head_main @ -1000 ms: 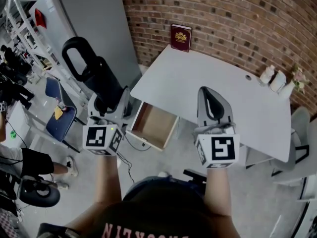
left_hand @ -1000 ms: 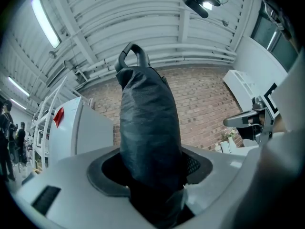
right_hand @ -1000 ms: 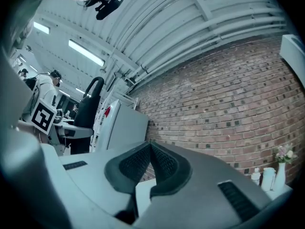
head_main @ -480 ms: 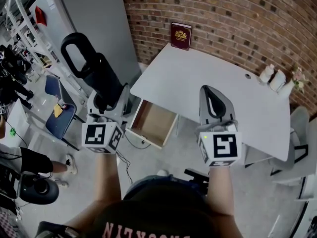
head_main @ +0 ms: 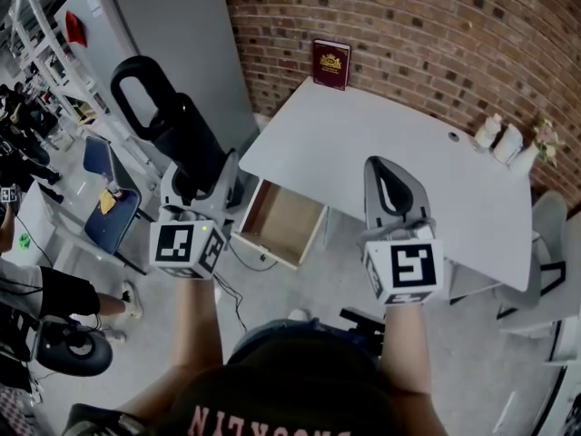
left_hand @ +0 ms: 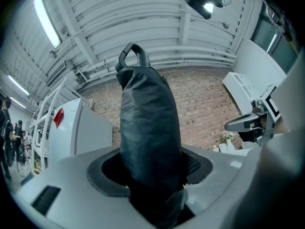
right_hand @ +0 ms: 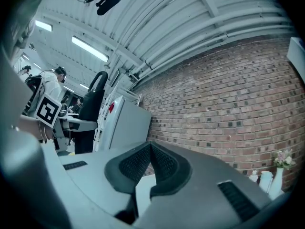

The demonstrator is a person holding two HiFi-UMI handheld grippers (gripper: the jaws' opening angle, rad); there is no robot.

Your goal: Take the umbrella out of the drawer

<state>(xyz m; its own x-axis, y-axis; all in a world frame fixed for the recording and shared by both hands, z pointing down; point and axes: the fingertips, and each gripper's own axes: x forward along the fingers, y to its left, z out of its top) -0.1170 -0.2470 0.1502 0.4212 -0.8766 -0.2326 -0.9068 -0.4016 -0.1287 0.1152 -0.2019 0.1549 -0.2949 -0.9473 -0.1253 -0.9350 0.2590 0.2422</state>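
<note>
The umbrella [head_main: 172, 127] is black, folded in its sleeve, with a loop handle at its far end. My left gripper [head_main: 201, 178] is shut on its lower end and holds it up in the air, left of the table; in the left gripper view the umbrella [left_hand: 147, 137] stands straight up out of the jaws of the left gripper [left_hand: 151, 178]. The drawer [head_main: 281, 227] under the table's left corner hangs open and looks bare inside. My right gripper [head_main: 392, 187] hovers over the table's front edge, its pads [right_hand: 162, 163] touching with nothing between them. In the right gripper view the umbrella [right_hand: 90, 112] shows at far left.
A white table [head_main: 399, 143] stands against the brick wall, with a dark red book [head_main: 331, 66] at its back edge and small white bottles [head_main: 502, 143] at the right. A tall white cabinet [head_main: 172, 25] and a blue chair [head_main: 107, 212] stand left. A grey chair [head_main: 545, 271] is right.
</note>
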